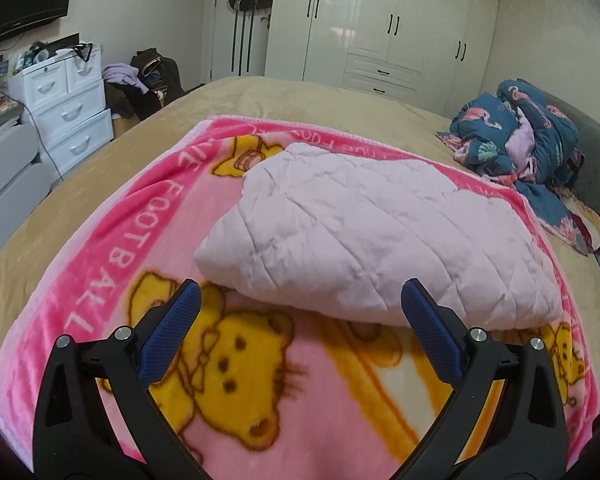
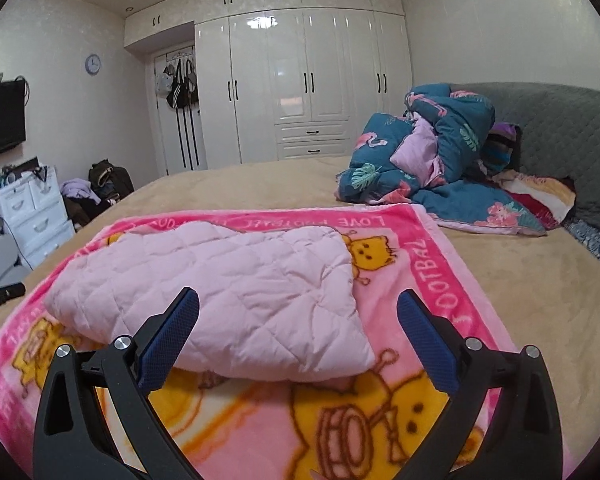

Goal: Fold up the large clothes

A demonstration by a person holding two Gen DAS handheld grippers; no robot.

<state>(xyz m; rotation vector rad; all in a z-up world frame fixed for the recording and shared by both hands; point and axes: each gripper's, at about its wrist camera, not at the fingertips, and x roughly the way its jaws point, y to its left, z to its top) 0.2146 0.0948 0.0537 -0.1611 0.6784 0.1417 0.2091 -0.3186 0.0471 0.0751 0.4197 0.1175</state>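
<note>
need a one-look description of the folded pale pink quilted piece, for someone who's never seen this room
Find the big bed with the tan cover. A bright pink cartoon blanket is spread flat on its near part, and the folded quilted piece lies on that. It is plain pale pink with stitched diamonds, unlike the crumpled blue flamingo duvet by the headboard.

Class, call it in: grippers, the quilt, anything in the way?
Left gripper open, empty. Right gripper open, empty. Quilt folded, lying on pink blanket. Nothing between grippers and quilt.
</note>
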